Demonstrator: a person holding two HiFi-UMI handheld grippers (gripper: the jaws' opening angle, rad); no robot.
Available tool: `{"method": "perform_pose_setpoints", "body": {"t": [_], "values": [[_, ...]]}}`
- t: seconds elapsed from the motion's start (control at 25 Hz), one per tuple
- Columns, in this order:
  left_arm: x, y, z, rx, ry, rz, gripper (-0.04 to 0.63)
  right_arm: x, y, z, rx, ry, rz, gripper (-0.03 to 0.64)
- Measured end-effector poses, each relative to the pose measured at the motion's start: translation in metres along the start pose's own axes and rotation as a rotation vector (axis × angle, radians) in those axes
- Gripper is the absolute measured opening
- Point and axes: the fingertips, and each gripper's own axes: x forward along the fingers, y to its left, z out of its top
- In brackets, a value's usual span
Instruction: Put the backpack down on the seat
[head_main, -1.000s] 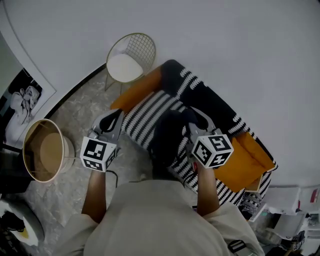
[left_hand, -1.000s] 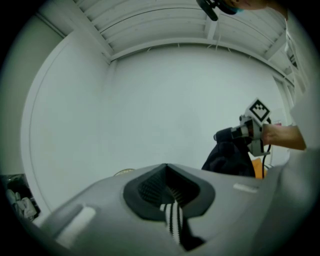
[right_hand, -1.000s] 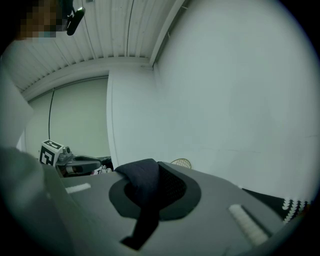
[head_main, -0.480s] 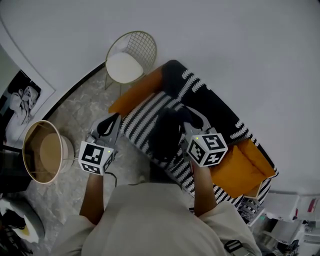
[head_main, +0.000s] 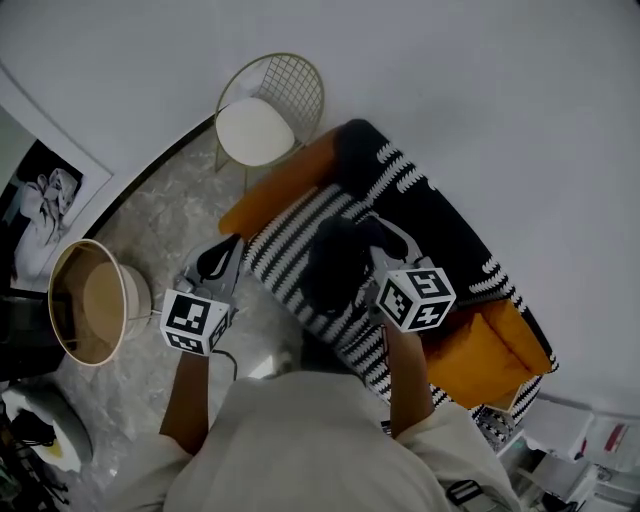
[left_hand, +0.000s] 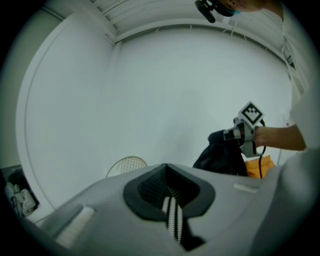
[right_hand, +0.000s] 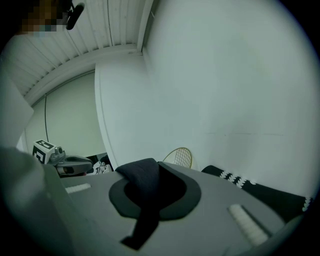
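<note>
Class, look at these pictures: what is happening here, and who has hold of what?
A person works with a gripper in each hand at a sofa with a black-and-white striped cover. The right gripper is shut on a strap of the dark backpack, which hangs over the seat; whether it touches the seat yet cannot be told. The left gripper holds nothing, jaws together, off the sofa's front edge above the floor.

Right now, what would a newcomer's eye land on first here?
The black-and-white striped sofa with orange cushions fills the middle of the head view. Over it, a dark backpack hangs from the right tool, gripped by a strap. Beside the sofa's far end stands a gold wire chair with a white seat.
</note>
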Motion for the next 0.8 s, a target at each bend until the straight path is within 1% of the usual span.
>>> {"method": "perform_pose_setpoints", "body": {"t": [0.16, 0.28, 0.48, 0.64, 0.8], "values": [[0.042, 0.02, 0.005, -0.004, 0.006, 0.0, 0.003, 0.044, -0.031, 0.007, 0.015, 0.022, -0.004, 0.005], [0.072, 0.019, -0.006, -0.025, 0.027, 0.005, 0.003, 0.068, -0.057, -0.01, 0.043, 0.06, 0.003, 0.005], [0.122, 0.027, -0.018, -0.033, 0.066, -0.007, 0.003, 0.109, -0.1, -0.019, 0.069, 0.108, 0.002, 0.005], [0.153, 0.037, -0.033, -0.048, 0.101, 0.004, 0.003, 0.142, -0.137, -0.032, 0.089, 0.148, -0.001, 0.005], [0.178, 0.042, -0.046, -0.06, 0.124, 0.018, 0.003, 0.167, -0.173, -0.048, 0.083, 0.186, -0.015, 0.005]]}}
